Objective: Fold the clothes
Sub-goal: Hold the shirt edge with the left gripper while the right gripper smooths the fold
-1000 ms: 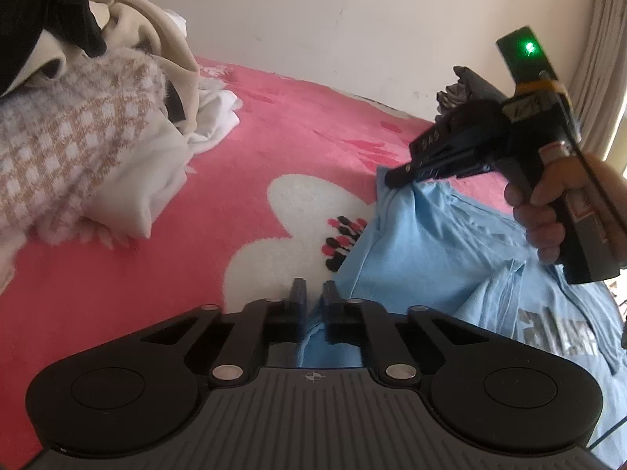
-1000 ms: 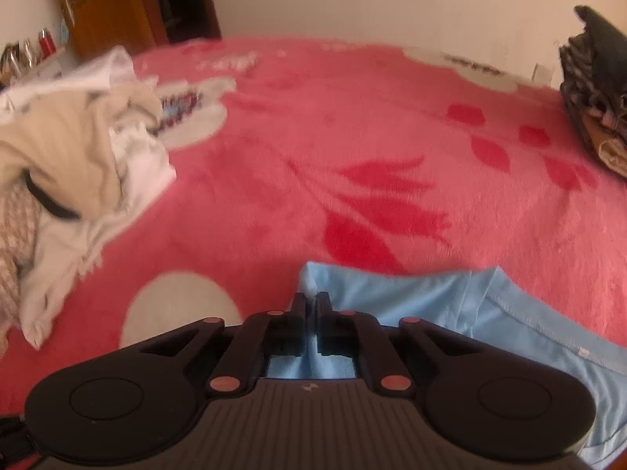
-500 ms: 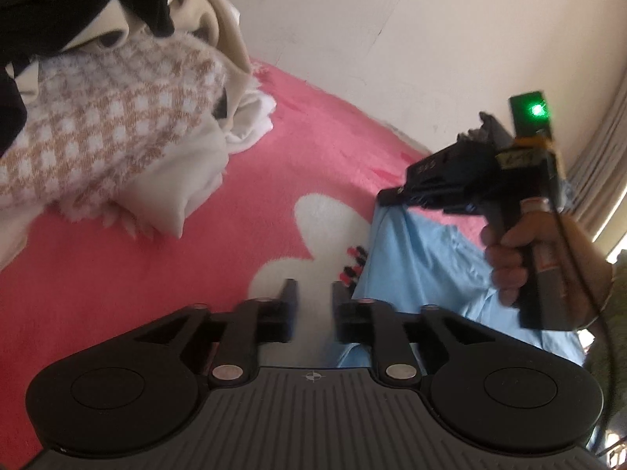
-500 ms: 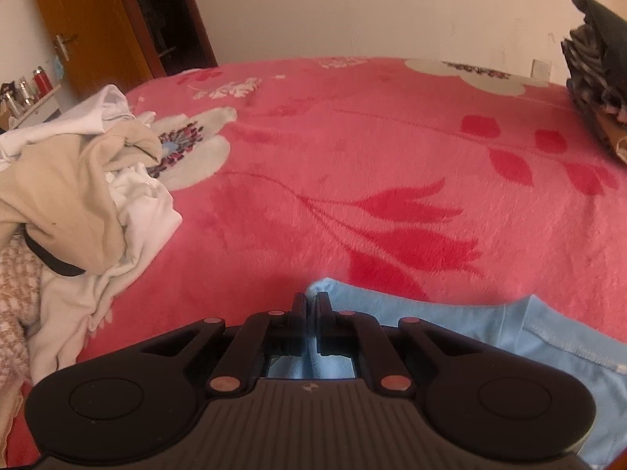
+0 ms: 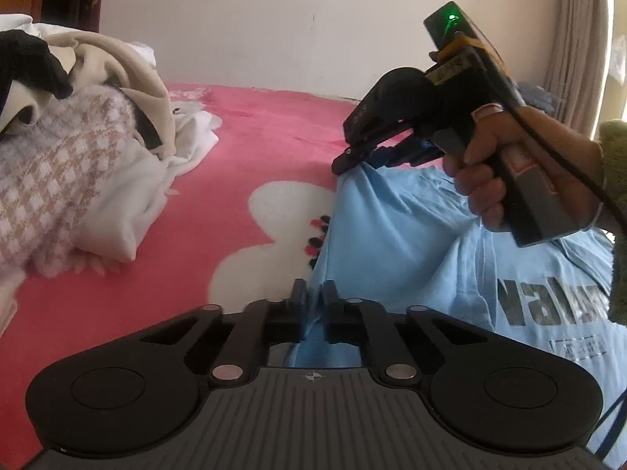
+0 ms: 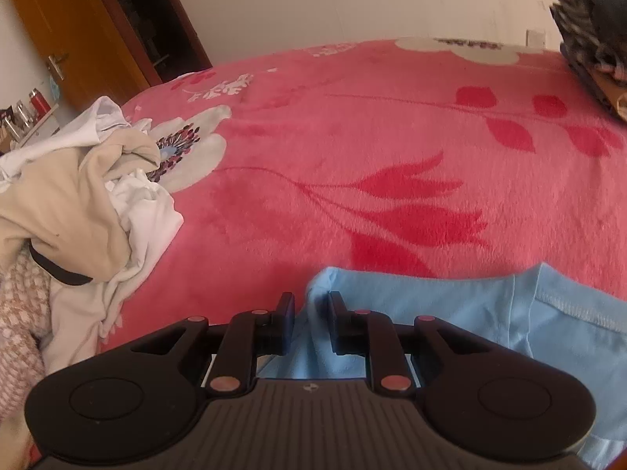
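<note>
A light blue T-shirt (image 5: 392, 235) with grey lettering lies on the pink flowered blanket (image 5: 254, 149). My left gripper (image 5: 312, 290) is shut on its near edge, with blue cloth pinched between the fingers. In the left wrist view a hand (image 5: 490, 172) holds my right gripper (image 5: 340, 162) at the shirt's far corner, which peaks up to its tips. In the right wrist view the right gripper (image 6: 311, 301) has its jaws opening, and a fold of the T-shirt (image 6: 450, 305) stands loosely in the gap.
A heap of unfolded clothes (image 5: 78, 156), cream, white, checked and black, fills the left side and shows again as the heap (image 6: 70, 203). A stack of dark folded clothes (image 6: 588, 27) sits far right. Open blanket (image 6: 352, 137) stretches ahead. A wooden door (image 6: 78, 31) is far left.
My left gripper opened for a moment, then closed on the shirt's near edge. The right gripper's jaws, shut on the corner before, have parted.
</note>
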{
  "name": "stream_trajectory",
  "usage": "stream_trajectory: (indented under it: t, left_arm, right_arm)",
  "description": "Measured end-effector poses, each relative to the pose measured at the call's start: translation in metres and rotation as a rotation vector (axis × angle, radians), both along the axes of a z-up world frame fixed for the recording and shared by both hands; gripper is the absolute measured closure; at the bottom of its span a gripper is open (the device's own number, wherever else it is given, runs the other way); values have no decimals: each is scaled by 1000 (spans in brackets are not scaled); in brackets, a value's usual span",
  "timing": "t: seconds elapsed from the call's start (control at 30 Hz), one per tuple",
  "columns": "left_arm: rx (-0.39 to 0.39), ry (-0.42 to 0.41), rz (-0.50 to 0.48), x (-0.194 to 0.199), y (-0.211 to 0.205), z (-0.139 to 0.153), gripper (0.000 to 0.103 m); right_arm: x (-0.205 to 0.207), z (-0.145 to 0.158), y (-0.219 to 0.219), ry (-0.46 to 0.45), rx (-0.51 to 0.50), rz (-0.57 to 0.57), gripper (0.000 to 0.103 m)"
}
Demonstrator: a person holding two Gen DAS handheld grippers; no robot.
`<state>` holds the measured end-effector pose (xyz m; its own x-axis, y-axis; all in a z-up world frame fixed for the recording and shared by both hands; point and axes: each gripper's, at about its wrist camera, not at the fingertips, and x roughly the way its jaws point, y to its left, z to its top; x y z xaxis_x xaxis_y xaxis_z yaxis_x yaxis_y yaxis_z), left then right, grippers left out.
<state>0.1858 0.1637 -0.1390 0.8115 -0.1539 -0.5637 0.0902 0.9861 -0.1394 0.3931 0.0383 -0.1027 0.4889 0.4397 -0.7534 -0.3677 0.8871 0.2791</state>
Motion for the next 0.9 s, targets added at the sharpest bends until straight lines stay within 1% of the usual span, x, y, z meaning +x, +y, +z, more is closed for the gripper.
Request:
stream_trajectory:
  t: [0.03,0.07,0.2,0.33,0.43,0.53,0.63,0.67,0.73,0.8,0.83,0.9]
  left_arm:
    - [-1,-2,3,-1,0,1,101]
    - [-8,1,14,-1,2,1,101]
    - [-46,20,44,-1,9,3,101]
    - [-40,33,47,0,8,1,101]
    - [-34,38,48,-1,6,0,101]
    - [-35,45,51,-1,6,0,100]
    - [-41,50,55,-1,6,0,100]
    - [-49,55,57,-1,7,0,100]
    - [-71,64,62,0,9,0,100]
    - [-93,73,66,0,11,0,100]
    - [-101,76,68,0,12,0,100]
    - [-110,81,70,0,13,0,100]
  right_arm:
    - [-1,1,2,-16,-7,2,90]
    - [-1,2,4,-35,-12,5,91]
    - [2,3,11,-75,-16,17,92]
    - [10,-6,18,-96,-51,8,92]
    - [13,-3,12,-123,-69,-50,92]
    - [11,11,-9,-151,-37,-102,90]
    - [1,22,-34,-122,1,-69,89]
    - [-4,22,-40,-107,-11,-57,88]
    - [-14,22,-51,-81,-50,-41,78]
    - [-24,21,-63,-52,-81,-27,73]
    - [-28,18,-67,-38,-94,-22,71]
    - [-34,13,-72,-16,-126,-7,69]
